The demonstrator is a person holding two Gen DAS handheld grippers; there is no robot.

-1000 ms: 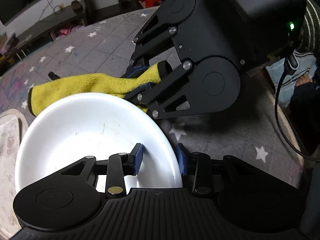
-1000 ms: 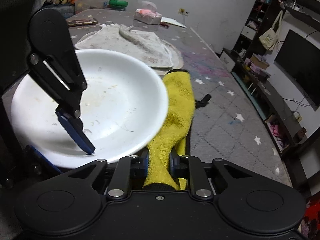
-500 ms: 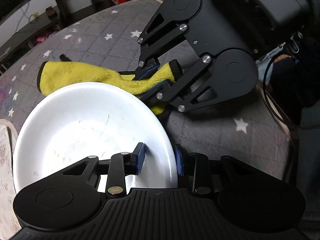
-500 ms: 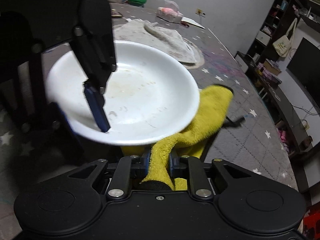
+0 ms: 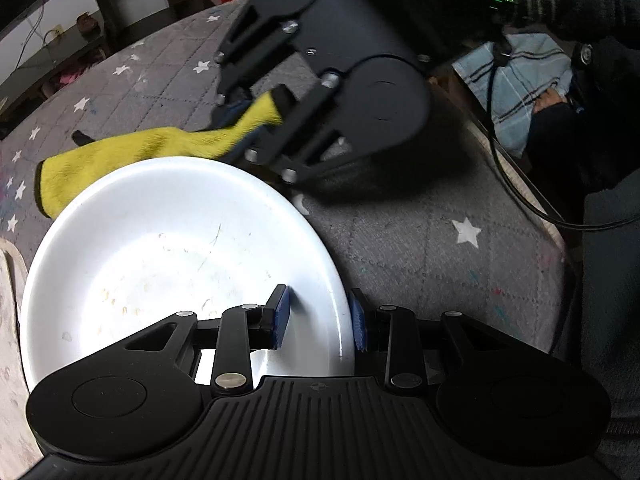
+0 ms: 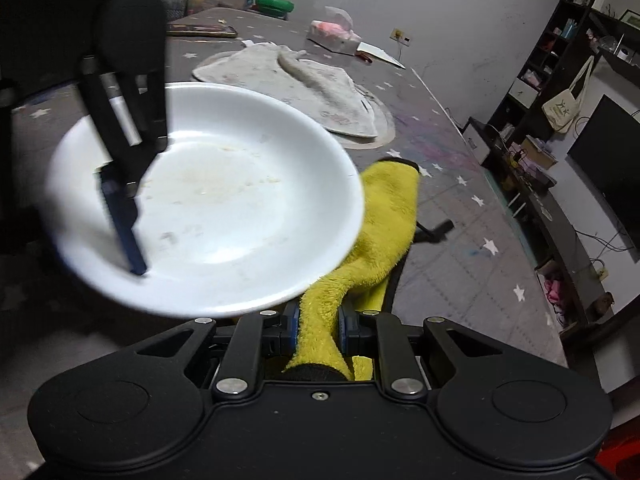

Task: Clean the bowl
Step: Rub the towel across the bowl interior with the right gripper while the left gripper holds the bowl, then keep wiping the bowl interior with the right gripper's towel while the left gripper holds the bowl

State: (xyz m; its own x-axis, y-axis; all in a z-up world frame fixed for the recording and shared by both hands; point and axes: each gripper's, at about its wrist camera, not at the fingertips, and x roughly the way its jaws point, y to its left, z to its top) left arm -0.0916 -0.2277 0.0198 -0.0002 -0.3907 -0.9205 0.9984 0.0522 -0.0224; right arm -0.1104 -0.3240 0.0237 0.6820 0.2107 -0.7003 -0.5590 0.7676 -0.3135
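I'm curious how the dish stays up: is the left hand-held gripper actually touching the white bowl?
Touching. The left wrist view shows the left hand-held gripper with one blue pad inside and one outside the white bowl, pinching its rim.

I count 1 bowl (image 6: 224, 200) | 1 yellow cloth (image 6: 384, 232) | 1 grey towel (image 6: 312, 88) | 2 grippers: my left (image 5: 318, 316), my right (image 6: 318, 320) | 1 tissue pack (image 6: 334, 34)

Bowl (image 6: 224, 200) now raised above cloth (image 6: 384, 232).
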